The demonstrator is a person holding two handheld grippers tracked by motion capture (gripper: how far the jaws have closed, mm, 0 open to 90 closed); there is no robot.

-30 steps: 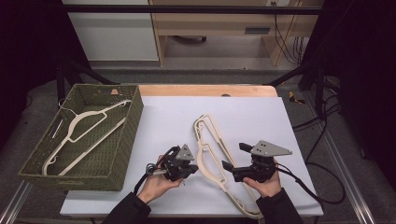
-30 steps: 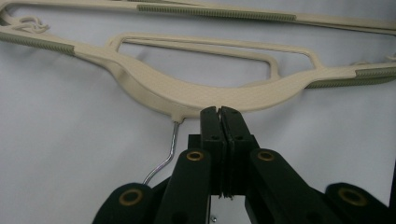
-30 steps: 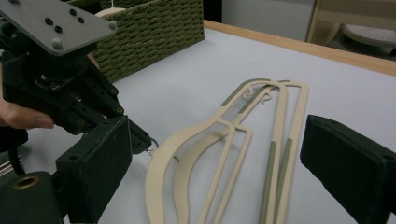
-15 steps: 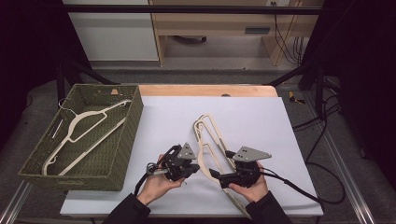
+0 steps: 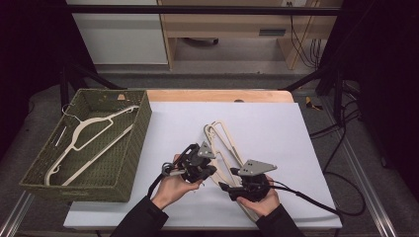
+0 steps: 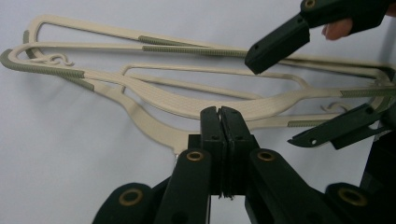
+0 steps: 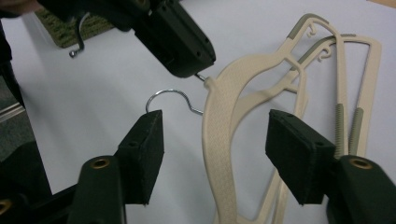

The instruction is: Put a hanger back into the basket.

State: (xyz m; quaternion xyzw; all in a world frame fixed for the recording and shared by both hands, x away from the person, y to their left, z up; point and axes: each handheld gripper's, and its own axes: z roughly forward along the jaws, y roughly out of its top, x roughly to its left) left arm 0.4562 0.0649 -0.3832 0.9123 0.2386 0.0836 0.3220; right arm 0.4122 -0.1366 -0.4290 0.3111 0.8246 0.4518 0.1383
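Note:
Two cream plastic hangers [image 5: 225, 143] lie stacked on the white table [image 5: 276, 123]. My left gripper [image 5: 212, 170] is shut on the wire hook stem at the neck of the upper hanger [image 6: 154, 100], and the hook's end [image 7: 77, 39] sticks out behind its jaws. My right gripper [image 7: 222, 149] stands open astride that hanger's shoulder arm [image 7: 219, 140], pads apart from it on both sides. Its jaws have just been closing around the arm. A second wire hook [image 7: 168, 93] lies on the table under the left gripper.
A green woven basket [image 5: 143, 128] stands at the table's left with another cream hanger [image 5: 89, 133] inside. Cables trail from the right gripper over the table's right edge [image 5: 341, 207]. A wooden strip [image 5: 217, 95] borders the far side.
My right gripper has slid left and down onto the hanger and its jaws have narrowed. My left gripper has risen a little with the hanger's neck.

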